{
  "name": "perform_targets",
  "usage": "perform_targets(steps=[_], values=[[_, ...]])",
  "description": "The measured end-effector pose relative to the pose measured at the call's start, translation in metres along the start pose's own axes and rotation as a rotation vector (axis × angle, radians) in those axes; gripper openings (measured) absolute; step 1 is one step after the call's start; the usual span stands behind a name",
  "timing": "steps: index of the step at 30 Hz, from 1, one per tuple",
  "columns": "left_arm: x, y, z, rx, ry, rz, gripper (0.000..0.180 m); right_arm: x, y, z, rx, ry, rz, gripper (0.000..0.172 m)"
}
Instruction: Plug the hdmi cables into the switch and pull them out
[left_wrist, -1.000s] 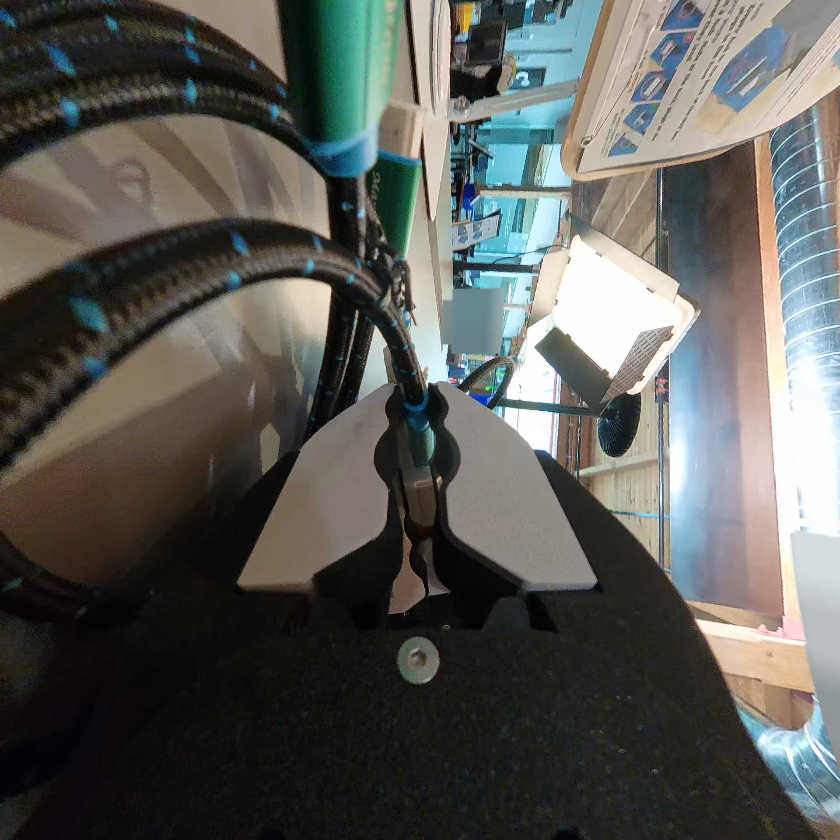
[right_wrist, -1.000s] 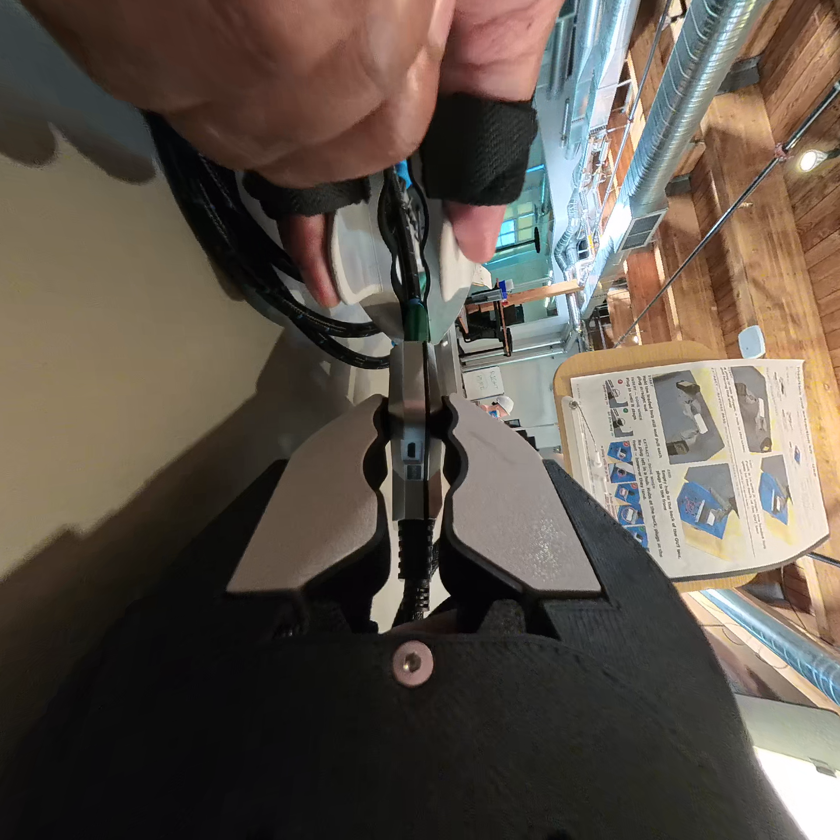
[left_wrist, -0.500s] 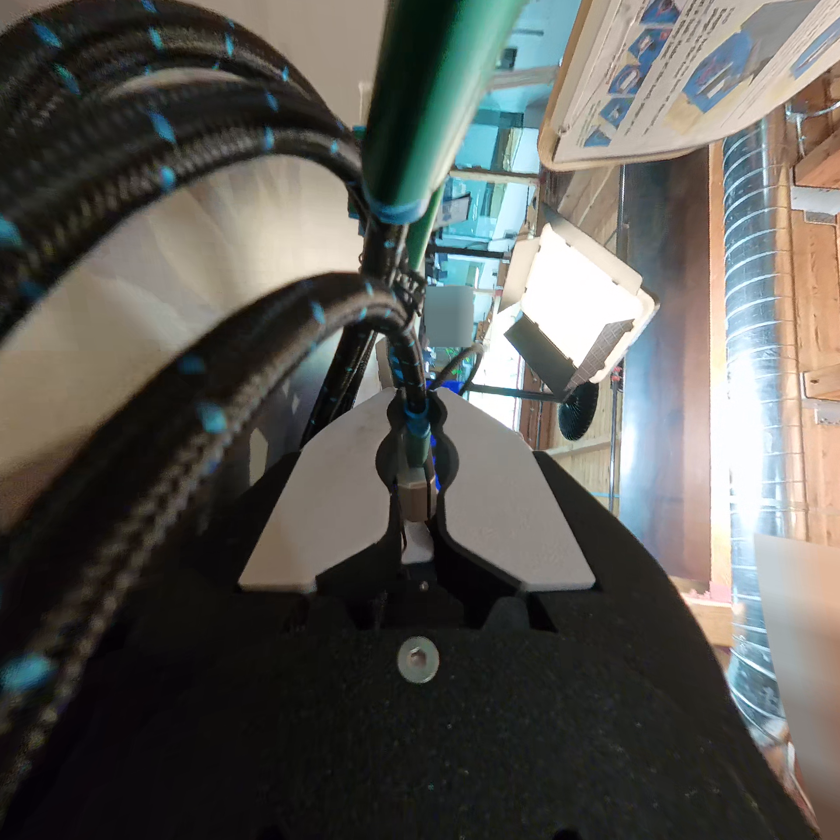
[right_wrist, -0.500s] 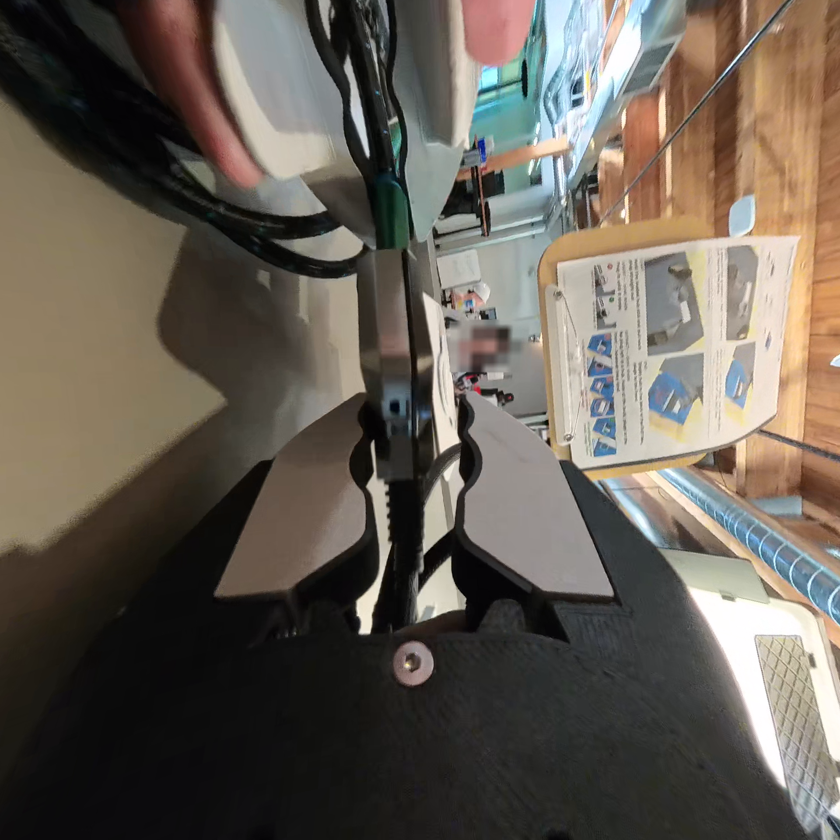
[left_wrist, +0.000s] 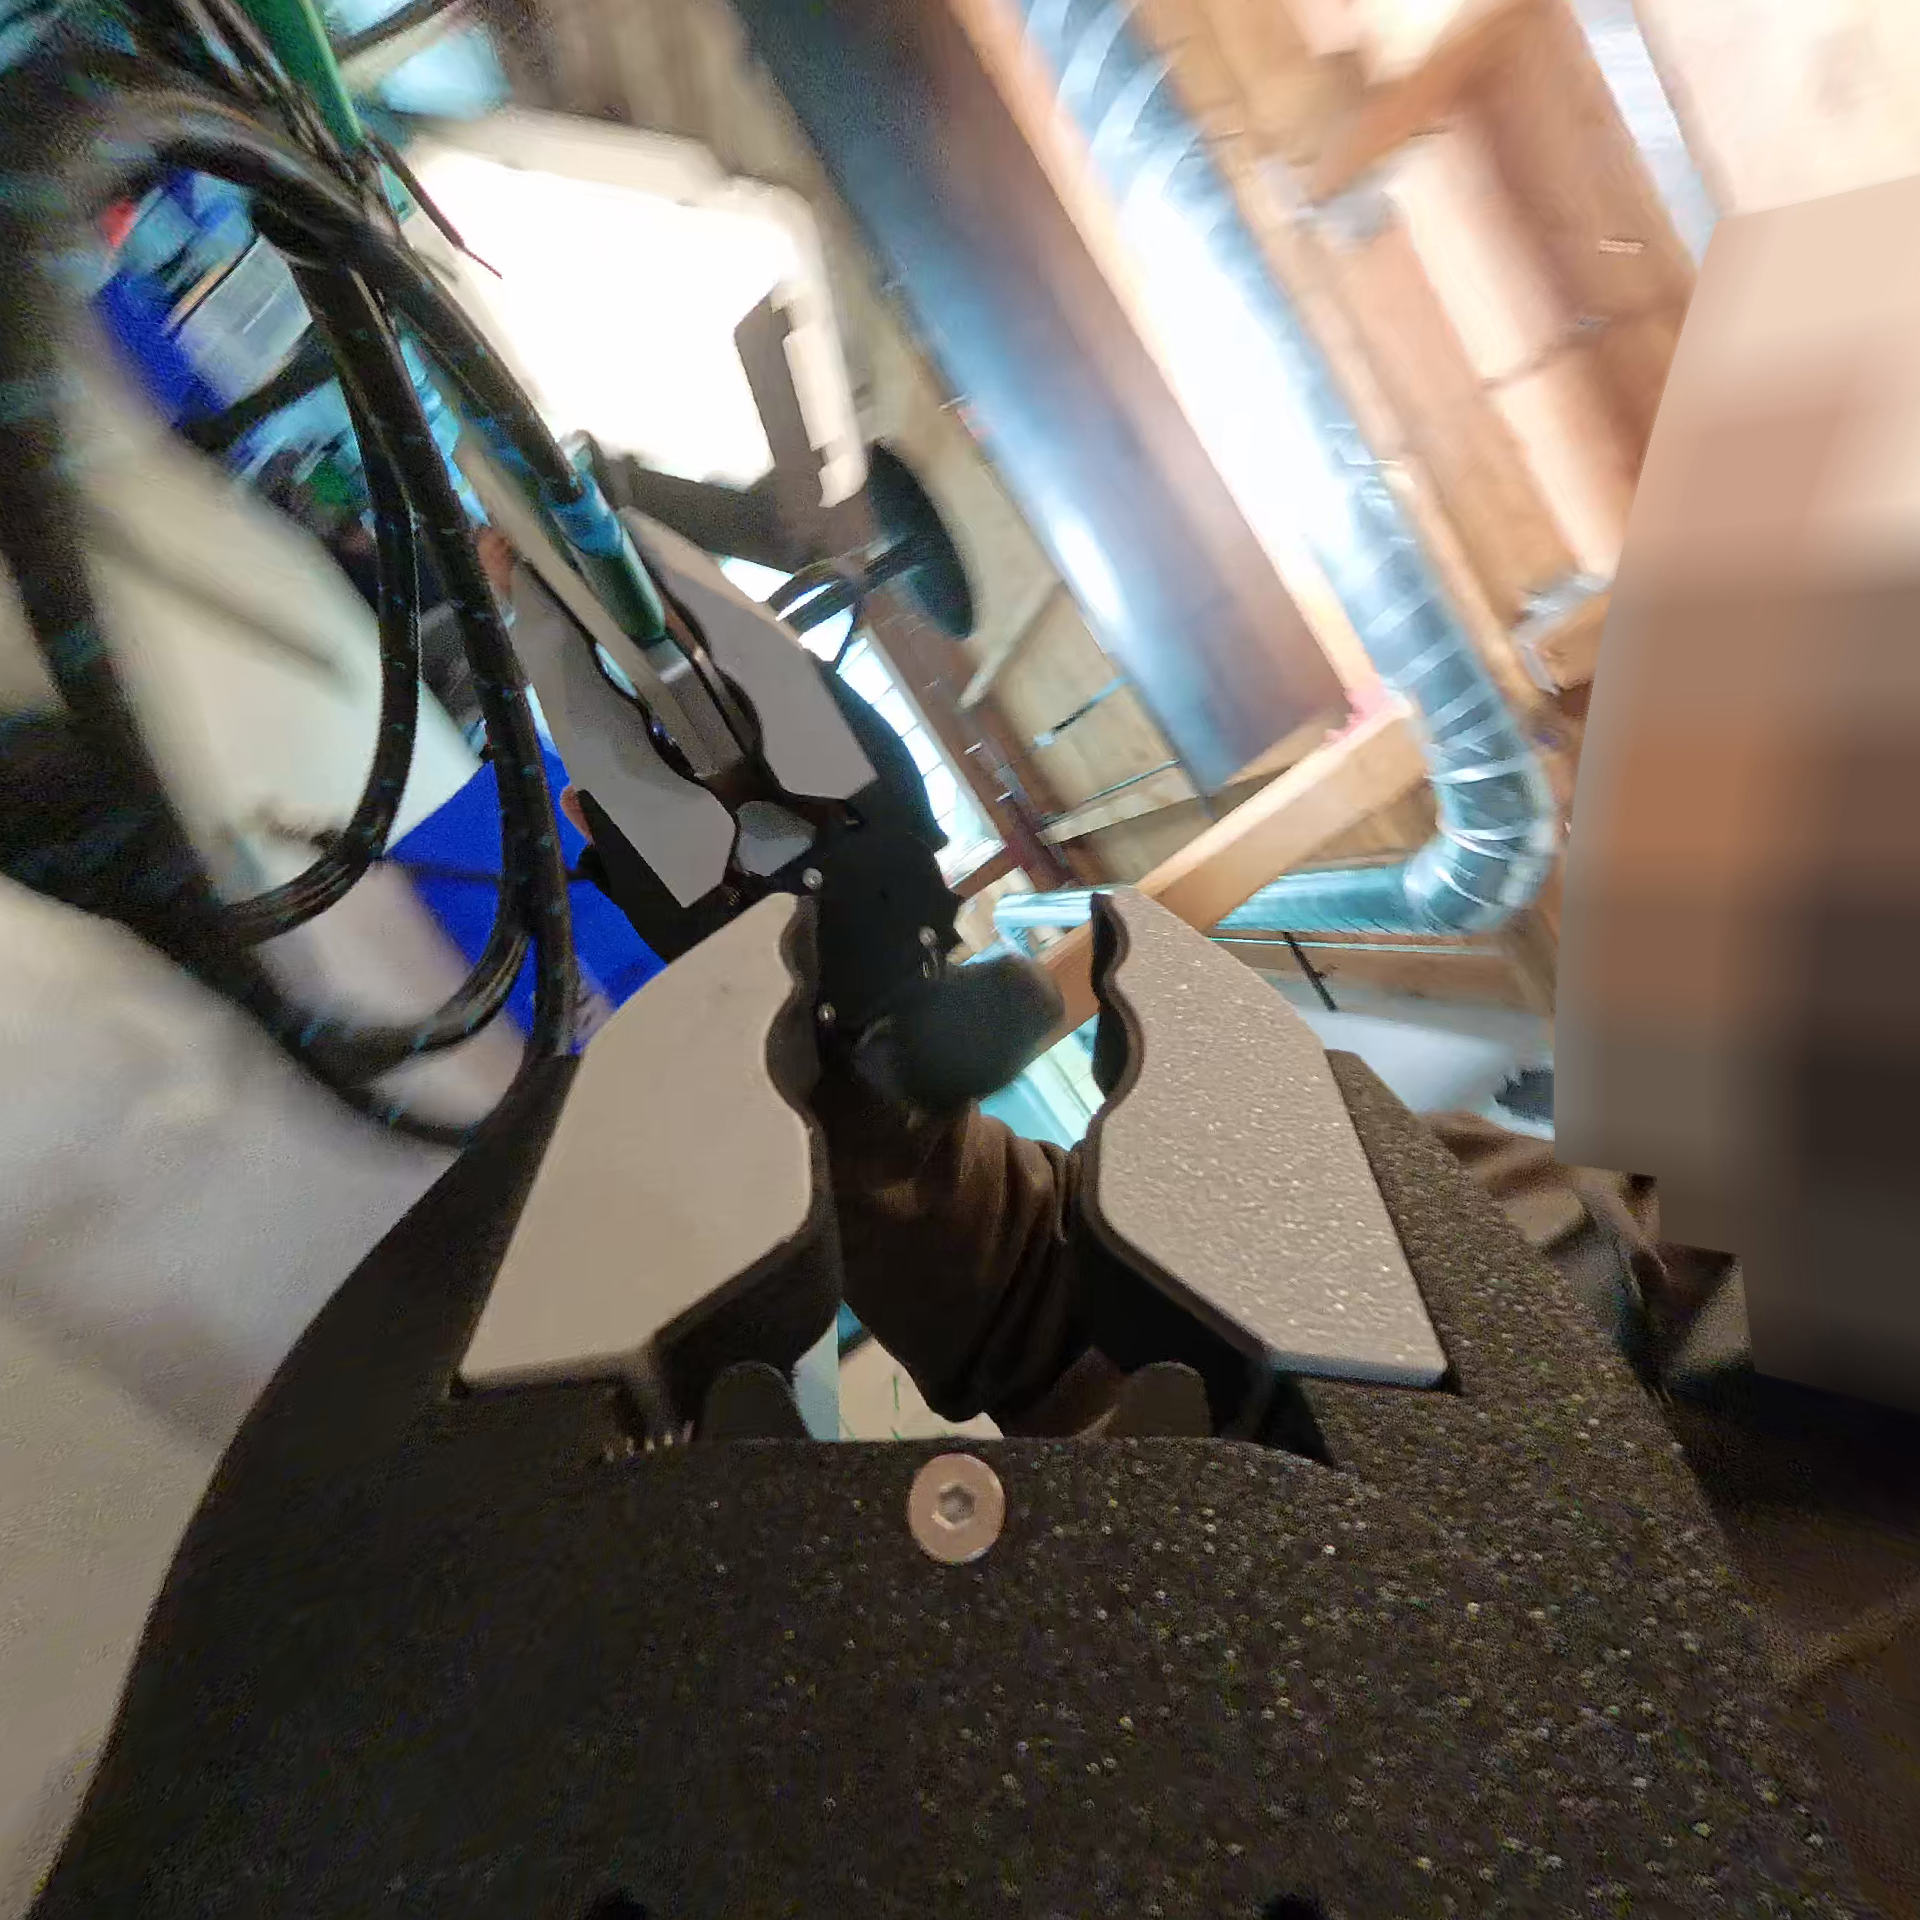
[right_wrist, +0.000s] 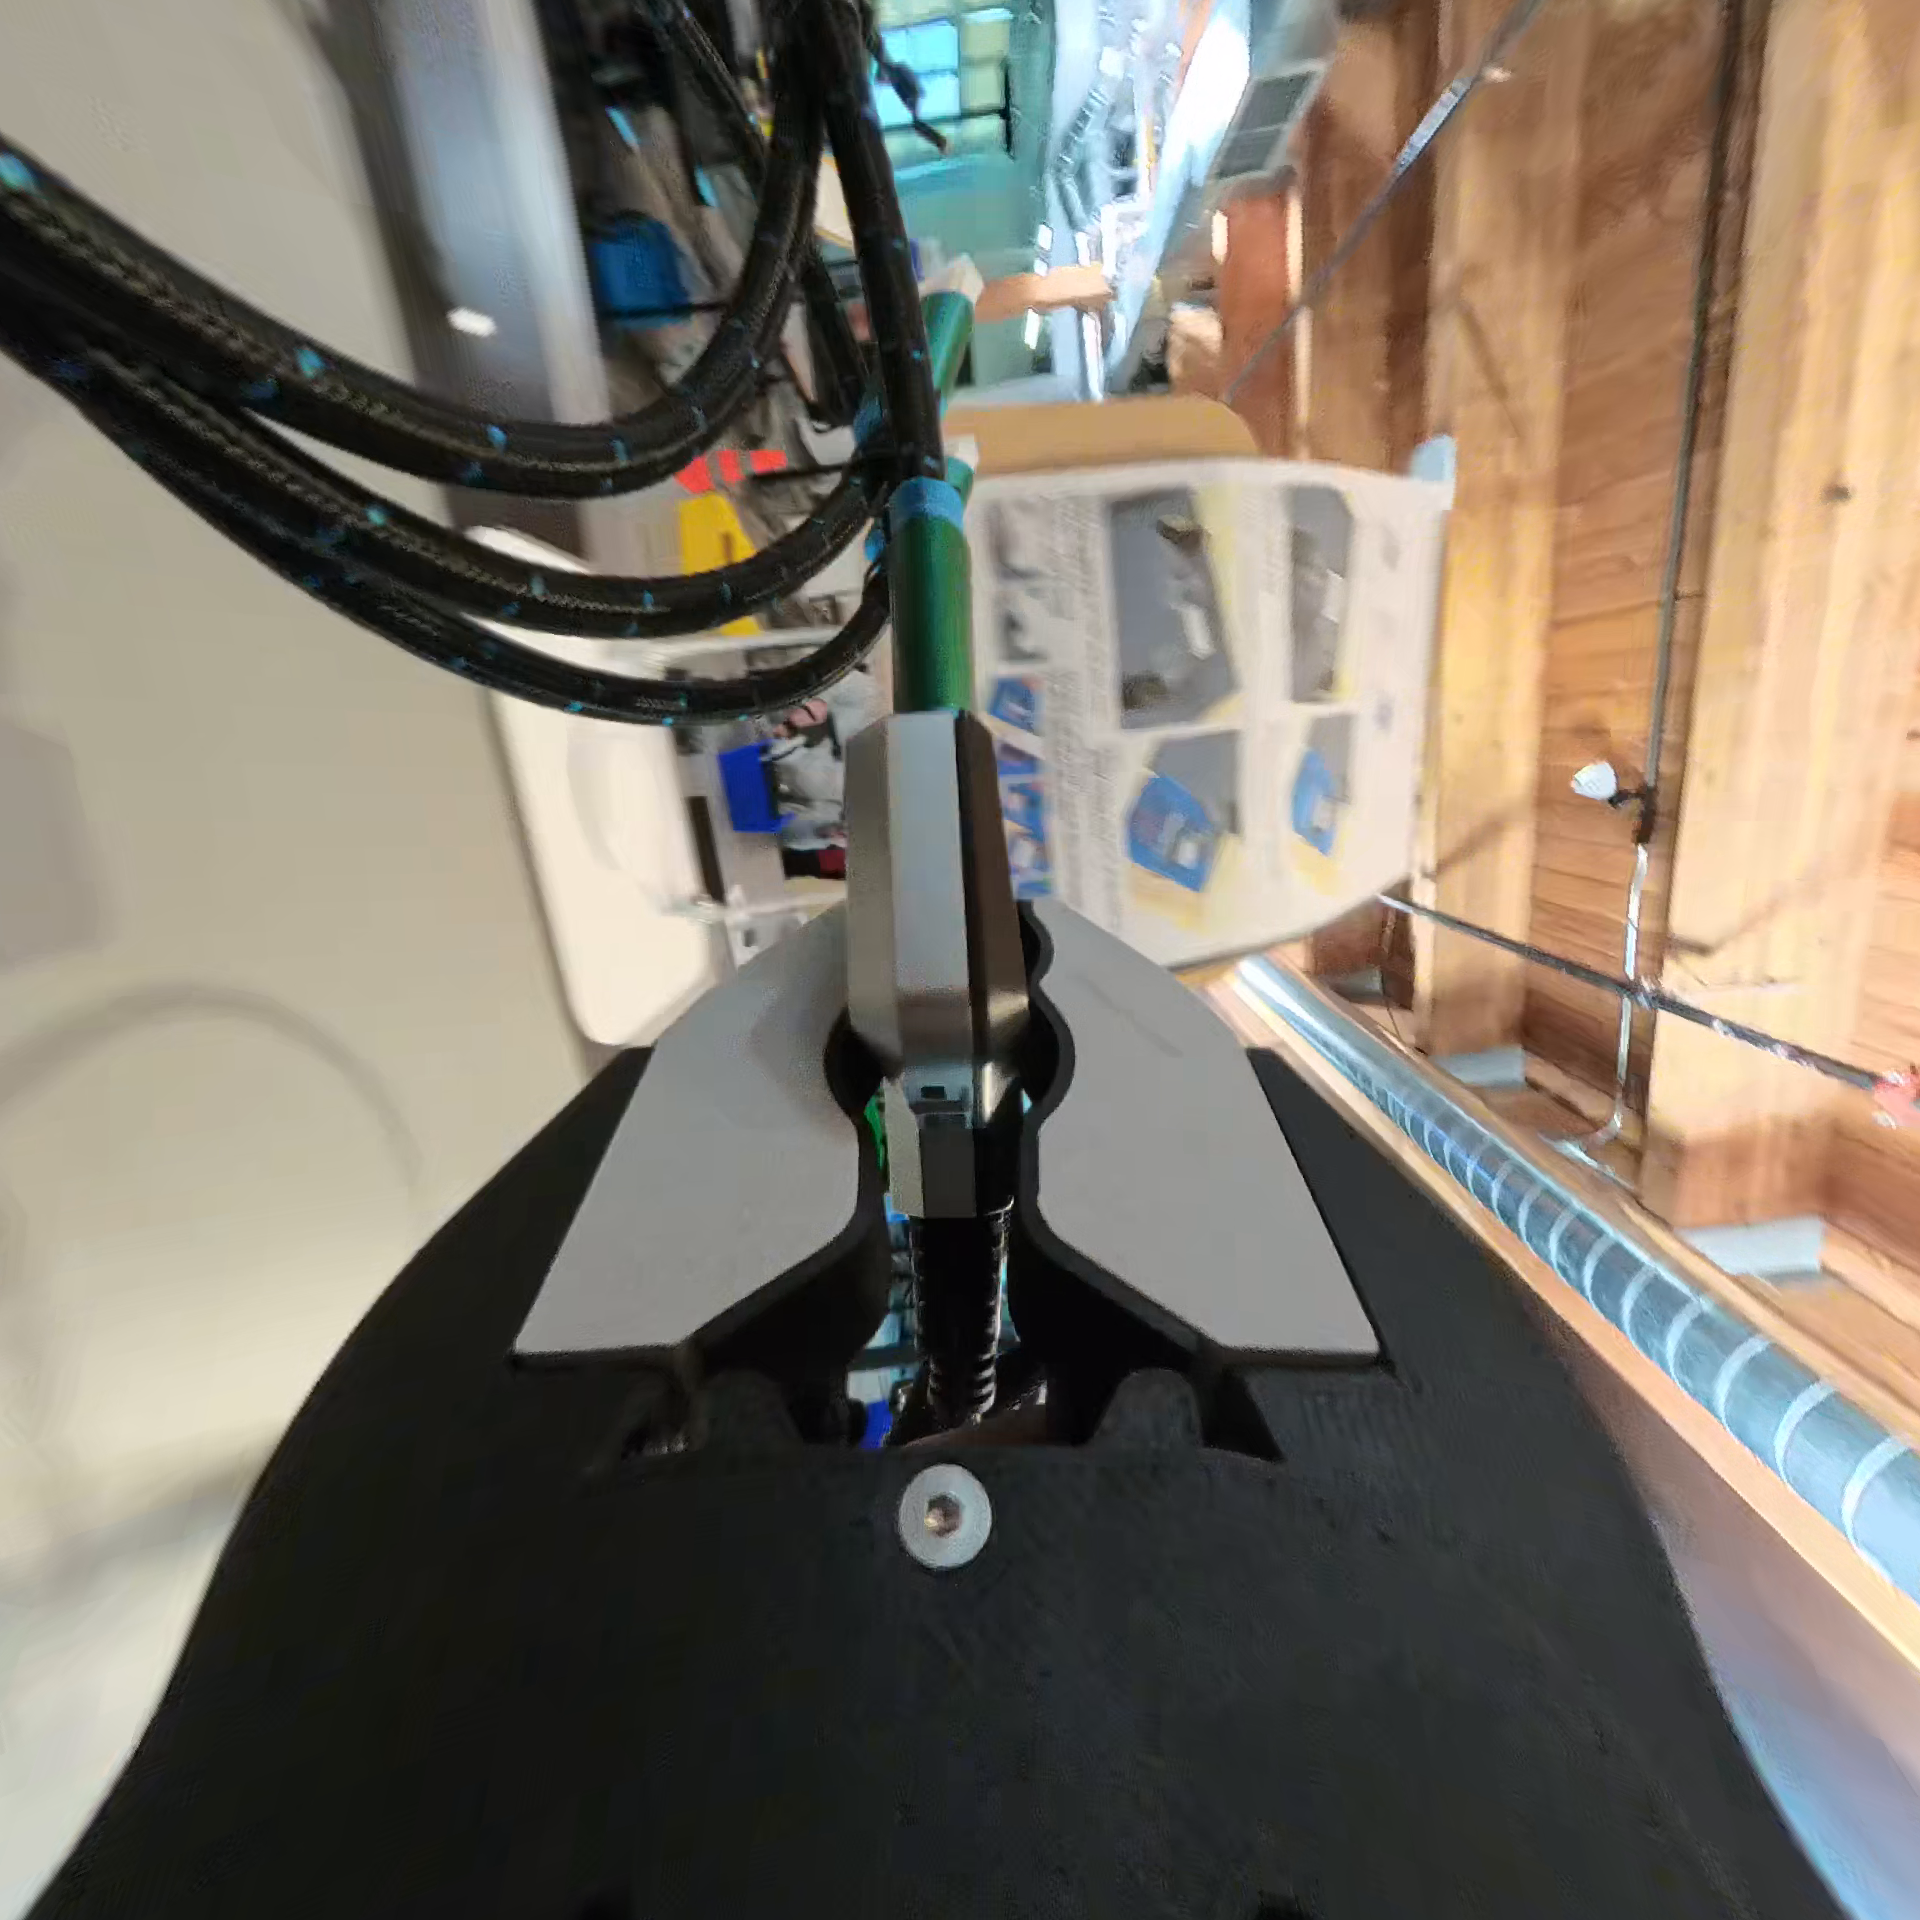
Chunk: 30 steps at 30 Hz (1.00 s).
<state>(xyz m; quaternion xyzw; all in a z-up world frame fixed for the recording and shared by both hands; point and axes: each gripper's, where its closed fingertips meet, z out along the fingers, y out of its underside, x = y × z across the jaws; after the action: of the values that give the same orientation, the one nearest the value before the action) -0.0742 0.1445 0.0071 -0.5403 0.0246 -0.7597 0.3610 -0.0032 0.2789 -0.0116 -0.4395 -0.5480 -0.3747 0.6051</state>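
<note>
A: Since the left tongs (left_wrist: 945, 906) no longer pinch the green-sleeved plug (right_wrist: 932, 613), their pads gape, empty.

B: Right tongs (right_wrist: 940, 925) clench the silver metal connector block (right_wrist: 909, 883). The plug stays seated at its far end, ahead of the tips.

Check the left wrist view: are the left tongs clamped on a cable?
No: the left tongs stand wide open with nothing between their fingers, and the black braided cables hang off to their left.

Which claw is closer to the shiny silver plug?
The right claw. Its fingers are closed on the silver plug. The left claw is open and apart from it, holding nothing.
</note>
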Motion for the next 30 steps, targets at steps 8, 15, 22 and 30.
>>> perform_targets(steps=[8,15,22,30], values=[[-0.026,0.013,-0.032,-0.014,0.032,0.24,0.032,0.206,0.117,-0.056,-0.06,0.133,0.241,0.022],[-0.025,0.011,-0.06,0.13,0.187,0.116,0.02,0.227,0.268,-0.114,-0.229,0.11,0.217,0.022],[-0.022,0.025,-0.052,0.045,0.183,0.165,0.02,0.093,0.373,-0.125,-0.525,-0.123,0.012,0.023],[-0.021,0.024,-0.056,0.077,0.161,0.192,0.02,-0.021,0.406,-0.133,-0.621,-0.421,-0.147,0.029]])
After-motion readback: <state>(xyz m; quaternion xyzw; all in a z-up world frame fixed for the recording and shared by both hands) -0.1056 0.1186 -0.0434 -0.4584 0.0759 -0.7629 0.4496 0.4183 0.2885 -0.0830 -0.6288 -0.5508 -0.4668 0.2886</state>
